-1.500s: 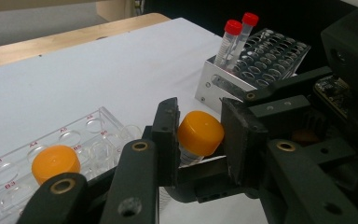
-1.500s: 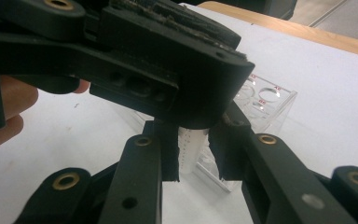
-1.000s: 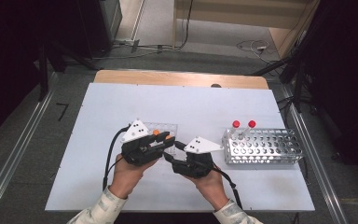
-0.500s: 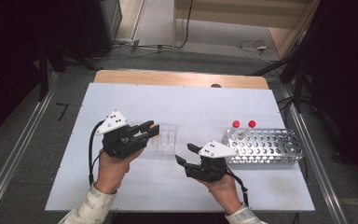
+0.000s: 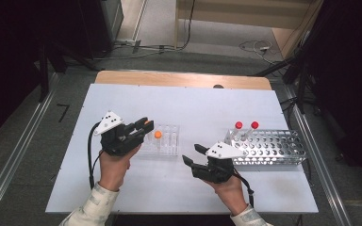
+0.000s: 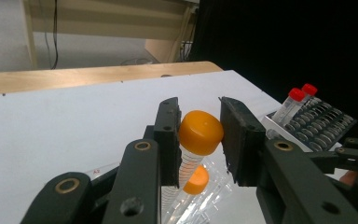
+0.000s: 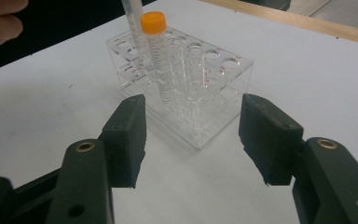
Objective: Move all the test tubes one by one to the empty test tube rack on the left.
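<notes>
My left gripper (image 5: 145, 126) is shut on an orange-capped tube (image 6: 200, 132), its jaws pressed on the cap. The tube hangs at the left end of a clear plastic rack (image 5: 168, 145), and its clear body (image 7: 131, 23) reaches down among the rack's holes. A second orange-capped tube (image 5: 158, 134) stands upright in that rack (image 7: 205, 88), right beside the held one. My right gripper (image 5: 191, 154) is open and holds nothing. It points at the rack from its right and is a short way off it. Seen along its own jaws, the right gripper (image 7: 191, 126) faces the rack's near corner.
A metal rack (image 5: 273, 148) with many holes lies at the right of the white table (image 5: 193, 103). Two red-capped tubes (image 5: 238, 126) stand at its far left corner. A wooden strip (image 5: 184, 80) runs along the far edge.
Over the second the two hands drew apart from the rack's middle, the left one leftward and the right one rightward and nearer the person. Since half a second ago they have barely moved.
</notes>
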The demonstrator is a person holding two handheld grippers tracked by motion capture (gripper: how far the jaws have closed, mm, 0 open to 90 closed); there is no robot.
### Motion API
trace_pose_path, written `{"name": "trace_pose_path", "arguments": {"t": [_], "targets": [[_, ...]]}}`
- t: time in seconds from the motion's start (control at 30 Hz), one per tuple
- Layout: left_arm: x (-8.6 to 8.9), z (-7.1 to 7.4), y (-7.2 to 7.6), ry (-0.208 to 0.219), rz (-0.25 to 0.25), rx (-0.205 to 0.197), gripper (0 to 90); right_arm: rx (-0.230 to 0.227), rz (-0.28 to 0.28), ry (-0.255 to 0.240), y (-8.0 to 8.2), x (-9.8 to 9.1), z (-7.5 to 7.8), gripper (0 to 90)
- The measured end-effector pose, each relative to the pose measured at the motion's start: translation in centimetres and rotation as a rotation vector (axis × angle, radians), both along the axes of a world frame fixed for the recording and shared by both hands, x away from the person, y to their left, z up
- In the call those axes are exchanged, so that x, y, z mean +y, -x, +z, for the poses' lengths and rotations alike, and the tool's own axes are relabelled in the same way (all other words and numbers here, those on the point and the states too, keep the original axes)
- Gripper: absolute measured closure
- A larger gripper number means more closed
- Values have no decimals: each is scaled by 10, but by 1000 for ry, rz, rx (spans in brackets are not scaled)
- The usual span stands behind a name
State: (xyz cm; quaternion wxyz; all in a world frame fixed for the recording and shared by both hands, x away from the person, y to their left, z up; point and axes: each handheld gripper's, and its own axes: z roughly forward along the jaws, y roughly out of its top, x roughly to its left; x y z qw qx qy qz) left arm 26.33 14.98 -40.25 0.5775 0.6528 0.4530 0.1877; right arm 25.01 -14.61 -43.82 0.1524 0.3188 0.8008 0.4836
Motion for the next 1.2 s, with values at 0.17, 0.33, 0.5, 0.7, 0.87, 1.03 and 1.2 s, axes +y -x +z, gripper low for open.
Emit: {"name": "trace_pose_path", "arguments": {"t": [0.17,0.33,0.5,0.7,0.87,1.03,1.2], "targets": [[-1,-5,-2,-8,0,14,694,-1,-1,4,0,-1,-1,398],[-4,-12,-3,-28,2,37,693,1,-5,2,-1,-2,-2,398],[-2,-19,-4,-33,2,61,693,2,-7,4,-1,-4,-2,398],[-2,-22,-4,-35,-1,73,677,4,-11,3,-1,-5,-2,397],[-1,-21,-4,-29,1,75,644,3,-14,-3,-1,-6,-1,397],[1,-20,-4,-10,1,75,632,0,-17,-4,-2,-8,0,397],[2,-18,-3,3,2,69,614,-3,-20,-8,-1,-10,0,397]]}}
